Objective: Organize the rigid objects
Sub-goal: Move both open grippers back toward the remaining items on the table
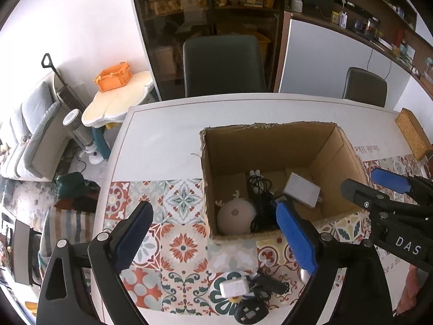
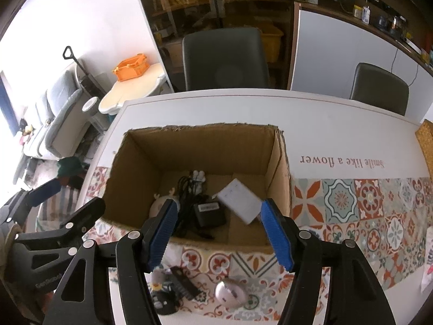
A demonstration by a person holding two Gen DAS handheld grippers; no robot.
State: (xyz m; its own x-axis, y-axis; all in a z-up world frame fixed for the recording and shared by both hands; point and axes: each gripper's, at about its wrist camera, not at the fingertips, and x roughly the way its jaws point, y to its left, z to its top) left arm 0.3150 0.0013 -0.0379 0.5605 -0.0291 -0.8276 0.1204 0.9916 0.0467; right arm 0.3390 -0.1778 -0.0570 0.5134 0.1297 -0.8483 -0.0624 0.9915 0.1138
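Observation:
An open cardboard box (image 1: pixel 338 146) (image 2: pixel 135 162) stands on the tiled table mat. Inside lie a white rectangular box (image 1: pixel 303 189) (image 2: pixel 239 201), a black adapter with tangled cable (image 2: pixel 209 214) (image 1: pixel 259 203) and a round pinkish gadget with antlers (image 1: pixel 235 219). My left gripper (image 1: pixel 216 233) is open and empty above the mat, left of the box front. My right gripper (image 2: pixel 222 233) is open and empty over the box's near wall; it also shows in the left wrist view (image 1: pixel 379 187). In front of the box lie a white charger (image 1: pixel 234 287), a black plug (image 1: pixel 250 314), a black comb-like piece (image 2: pixel 185 284) and a silver mouse (image 2: pixel 230 292).
The white table (image 2: pixel 338 124) has two dark chairs behind it (image 2: pixel 224 59) (image 2: pixel 379 86). A woven box (image 1: pixel 412 132) sits at the far right table edge. A low side table with an orange crate (image 1: pixel 113 77) stands to the left, beside a sofa (image 1: pixel 29 135).

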